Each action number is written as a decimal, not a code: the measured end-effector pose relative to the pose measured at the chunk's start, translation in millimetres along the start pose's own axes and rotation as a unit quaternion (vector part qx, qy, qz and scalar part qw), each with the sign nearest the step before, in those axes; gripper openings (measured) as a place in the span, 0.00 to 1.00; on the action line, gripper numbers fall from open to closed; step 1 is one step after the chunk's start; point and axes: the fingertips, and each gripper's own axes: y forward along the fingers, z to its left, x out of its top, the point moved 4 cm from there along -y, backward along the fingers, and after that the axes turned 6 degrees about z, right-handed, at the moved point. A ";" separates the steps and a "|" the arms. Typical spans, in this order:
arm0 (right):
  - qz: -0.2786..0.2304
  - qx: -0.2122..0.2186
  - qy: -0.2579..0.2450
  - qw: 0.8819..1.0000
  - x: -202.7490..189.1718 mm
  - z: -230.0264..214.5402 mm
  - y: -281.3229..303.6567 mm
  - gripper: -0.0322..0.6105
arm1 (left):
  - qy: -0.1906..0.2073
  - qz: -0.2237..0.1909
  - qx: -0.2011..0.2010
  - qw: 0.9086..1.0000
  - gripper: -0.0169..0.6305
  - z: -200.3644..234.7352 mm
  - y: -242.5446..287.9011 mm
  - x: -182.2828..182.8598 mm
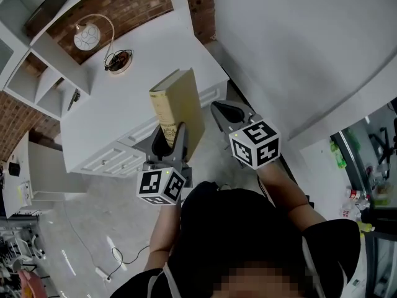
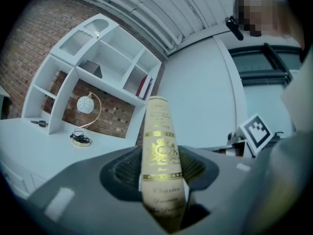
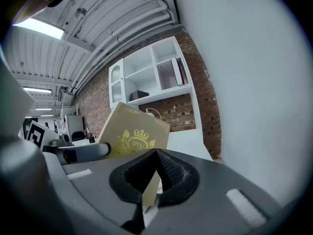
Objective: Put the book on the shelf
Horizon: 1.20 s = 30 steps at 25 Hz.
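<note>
Head view, left tongs point(image 1: 169, 136), right tongs point(image 1: 224, 112) both gripping book point(image 1: 183, 98), white desk point(image 1: 146, 58), brick wall point(image 1: 133, 5)

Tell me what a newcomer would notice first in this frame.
A tan, gold-stamped book stands upright, clamped in the left gripper, just in front of the white desk. The right gripper sits close at the book's right side. Beyond the desk, the white shelf stands against a brick wall.
</note>
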 end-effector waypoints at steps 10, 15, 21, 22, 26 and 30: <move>0.004 0.002 0.006 1.000 5.0 -7.4 19.4 0.04 | -0.007 -0.003 -0.002 1.000 0.35 10.0 15.9 6.7; 0.007 0.003 -0.001 1.000 17.5 -12.6 41.1 0.04 | -0.012 -0.009 0.002 1.000 0.35 28.3 31.6 15.6; 0.011 0.002 -0.012 1.000 34.2 -24.7 71.4 0.04 | -0.013 -0.014 0.000 1.000 0.34 49.4 56.9 25.8; 0.012 0.003 -0.016 1.000 37.8 -25.9 76.8 0.04 | -0.014 -0.017 0.001 1.000 0.34 54.1 61.0 28.5; 0.011 0.005 -0.025 1.000 52.6 -33.2 97.4 0.04 | -0.011 -0.022 0.007 1.000 0.34 70.8 78.2 37.8; 0.009 0.004 -0.027 1.000 67.4 -44.7 116.7 0.04 | -0.008 -0.027 0.007 1.000 0.35 82.1 95.1 48.3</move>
